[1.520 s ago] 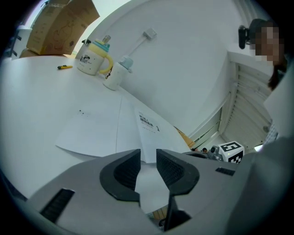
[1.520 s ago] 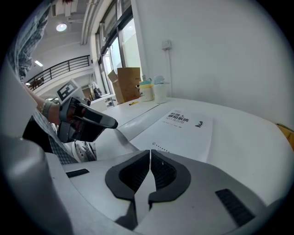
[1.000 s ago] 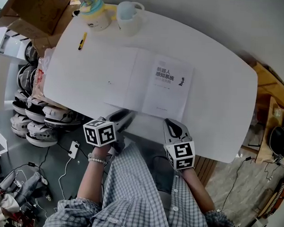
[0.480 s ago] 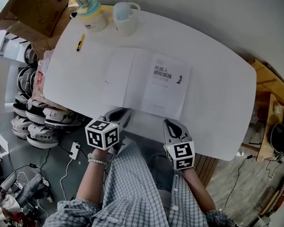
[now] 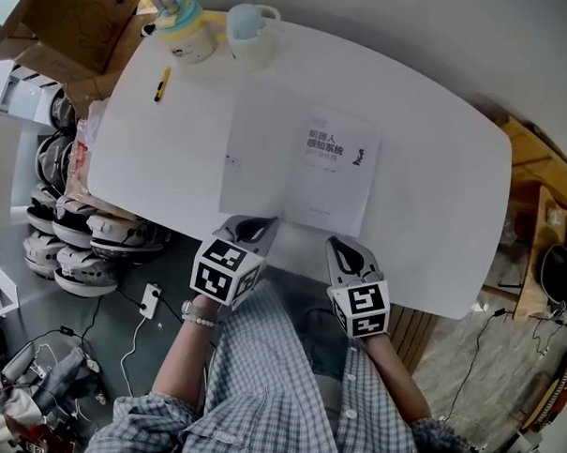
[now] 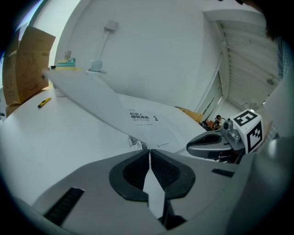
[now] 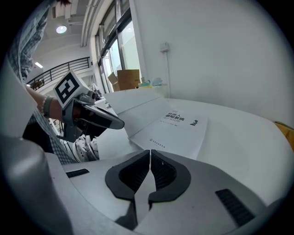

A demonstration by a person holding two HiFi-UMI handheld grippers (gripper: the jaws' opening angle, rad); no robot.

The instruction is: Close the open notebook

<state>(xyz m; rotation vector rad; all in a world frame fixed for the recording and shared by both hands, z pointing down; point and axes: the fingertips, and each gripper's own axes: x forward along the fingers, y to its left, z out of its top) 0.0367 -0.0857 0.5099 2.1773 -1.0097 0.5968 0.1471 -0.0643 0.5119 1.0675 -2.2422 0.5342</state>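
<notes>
The open notebook [image 5: 337, 172] lies in the middle of the white table [image 5: 436, 181], its right page printed with dark characters. Its left cover [image 5: 258, 154] is raised off the table and tilts toward the right page; in the left gripper view it rises as a white sheet [image 6: 87, 98]. My left gripper [image 5: 262, 222] is at the cover's near edge, jaws closing, with the thin white edge pinched between the pads [image 6: 149, 151]. My right gripper [image 5: 344, 244] rests at the table's near edge just below the right page, shut on nothing [image 7: 150, 152].
A pale blue mug [image 5: 250, 22] and a yellow-and-teal toy bottle [image 5: 184, 24] stand at the table's far edge. A yellow pen [image 5: 162, 84] lies at the far left. A cardboard box [image 5: 72, 14] and stacked helmets [image 5: 68, 230] sit beside the table's left side.
The left jaws went from wide open to closed on the notebook's left cover. That gripper rolled and shifted right, and the cover lifted off the table toward the right page. The right gripper stayed still.
</notes>
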